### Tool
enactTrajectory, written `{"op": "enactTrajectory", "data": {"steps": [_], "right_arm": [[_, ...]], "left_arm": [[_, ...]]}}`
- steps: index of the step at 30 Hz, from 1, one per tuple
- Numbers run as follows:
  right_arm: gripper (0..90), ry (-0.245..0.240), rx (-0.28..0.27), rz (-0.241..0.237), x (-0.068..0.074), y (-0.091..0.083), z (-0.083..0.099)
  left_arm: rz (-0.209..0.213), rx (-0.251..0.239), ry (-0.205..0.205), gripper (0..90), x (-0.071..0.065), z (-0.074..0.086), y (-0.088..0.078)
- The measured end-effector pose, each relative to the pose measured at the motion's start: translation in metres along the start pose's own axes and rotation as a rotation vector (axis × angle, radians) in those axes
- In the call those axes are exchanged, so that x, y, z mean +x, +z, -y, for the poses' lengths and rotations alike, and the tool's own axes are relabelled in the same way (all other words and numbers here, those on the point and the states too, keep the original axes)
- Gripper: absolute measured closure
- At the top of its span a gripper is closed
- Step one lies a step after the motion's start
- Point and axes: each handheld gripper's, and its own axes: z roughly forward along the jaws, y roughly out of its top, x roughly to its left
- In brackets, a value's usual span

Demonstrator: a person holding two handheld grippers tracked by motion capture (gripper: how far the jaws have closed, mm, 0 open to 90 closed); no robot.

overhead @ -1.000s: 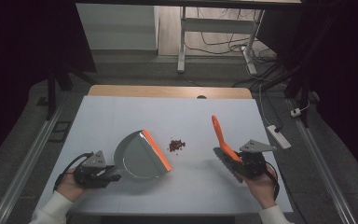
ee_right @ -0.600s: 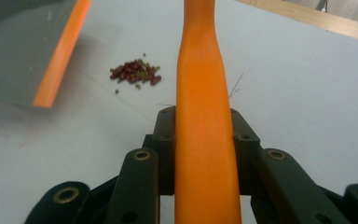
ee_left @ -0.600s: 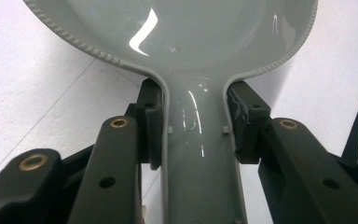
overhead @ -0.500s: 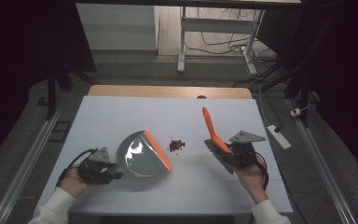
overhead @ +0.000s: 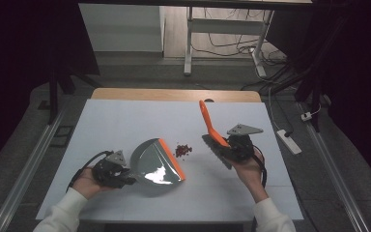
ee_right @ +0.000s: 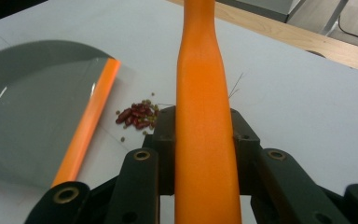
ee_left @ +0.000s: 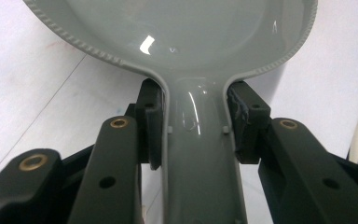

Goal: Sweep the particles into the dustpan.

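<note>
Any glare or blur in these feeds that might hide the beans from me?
High view: surroundings dark, table evenly lit, a bright glare patch on the grey dustpan, the beans small but distinct. Left gripper view: sharp, white highlights on the glossy pan. Right gripper view: the orange brush handle close and slightly soft, hiding the middle; beans clear beside it.

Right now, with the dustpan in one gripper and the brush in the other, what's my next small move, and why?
Probably bring the brush down just right of the beans and sweep left. The beans lie on the table between the dustpan's orange lip and the brush, close to the lip. The left gripper clamps the dustpan handle; the right gripper clamps the brush handle.
</note>
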Motion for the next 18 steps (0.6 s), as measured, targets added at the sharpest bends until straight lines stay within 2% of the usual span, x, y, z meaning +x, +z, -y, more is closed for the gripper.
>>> {"op": "enactTrajectory", "data": {"steps": [3, 7, 18], "right_arm": [[70.4, -0.006, 0.007, 0.0, 0.0, 0.012, -0.005], [70.4, -0.011, 0.031, -0.006, 0.0, 0.033, -0.01], [70.4, -0.018, 0.069, -0.017, 0.001, 0.064, -0.011]], "left_arm": [[0.004, 0.014, 0.005, 61.3, 0.0, -0.002, 0.004], [0.008, 0.008, 0.004, 61.3, -0.002, 0.0, 0.003], [0.025, 0.013, -0.004, 61.3, -0.001, 0.002, 0.002]]}}
